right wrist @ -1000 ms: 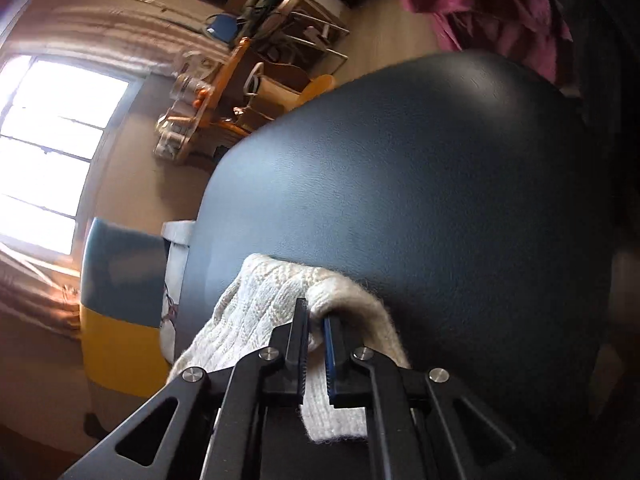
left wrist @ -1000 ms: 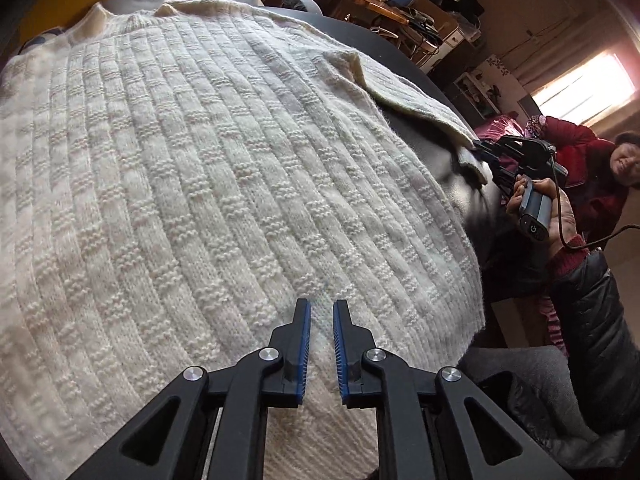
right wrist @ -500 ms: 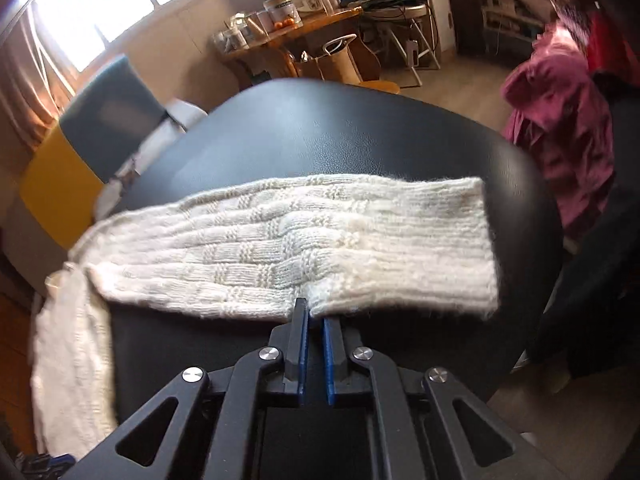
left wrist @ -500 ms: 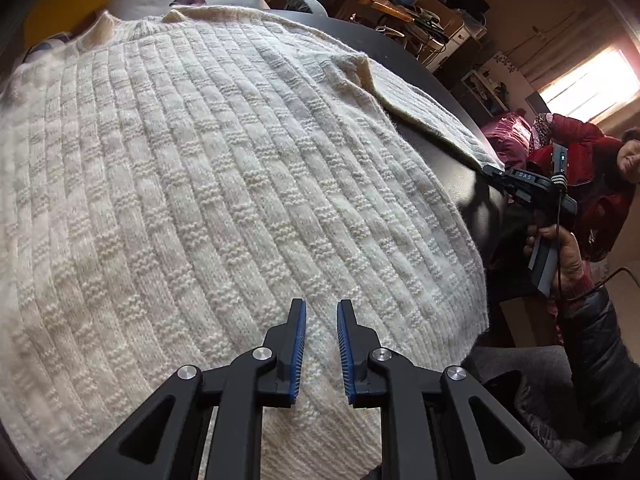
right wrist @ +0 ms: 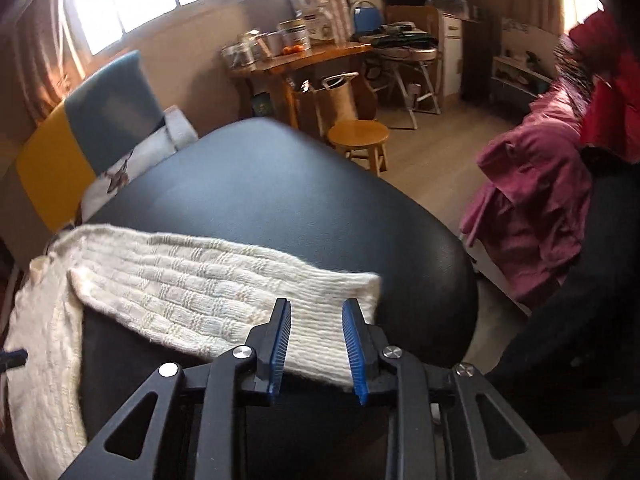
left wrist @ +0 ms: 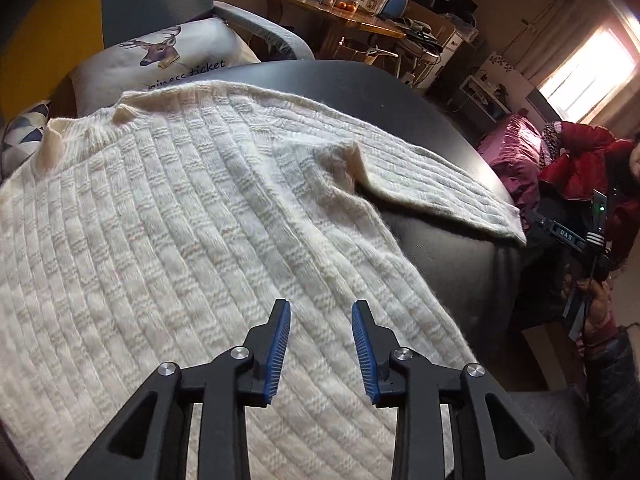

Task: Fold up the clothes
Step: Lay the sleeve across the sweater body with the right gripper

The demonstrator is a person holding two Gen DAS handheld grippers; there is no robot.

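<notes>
A cream knitted sweater (left wrist: 168, 232) lies flat on a round black table (left wrist: 440, 128), neck at the far left. Its right sleeve (left wrist: 432, 196) stretches out sideways over the tabletop. My left gripper (left wrist: 320, 308) hovers open above the sweater's lower body, nothing between its fingers. In the right wrist view the same sleeve (right wrist: 208, 292) lies straight across the black table (right wrist: 280, 192). My right gripper (right wrist: 314, 304) stands open just over the cuff end, the knit visible between the blue pads without being pinched.
A deer-print cushion (left wrist: 168, 60) sits on a grey and yellow chair behind the table. A wooden stool (right wrist: 358, 136) and a cluttered wooden desk (right wrist: 296, 60) stand beyond. A pink garment (right wrist: 532, 208) lies at the right. A person in red (left wrist: 580, 168) is beside the table's right edge.
My right gripper laid the sleeve out flat across the table, then opened and let go of the cuff. My left gripper opened wider and lifted back from the sweater body.
</notes>
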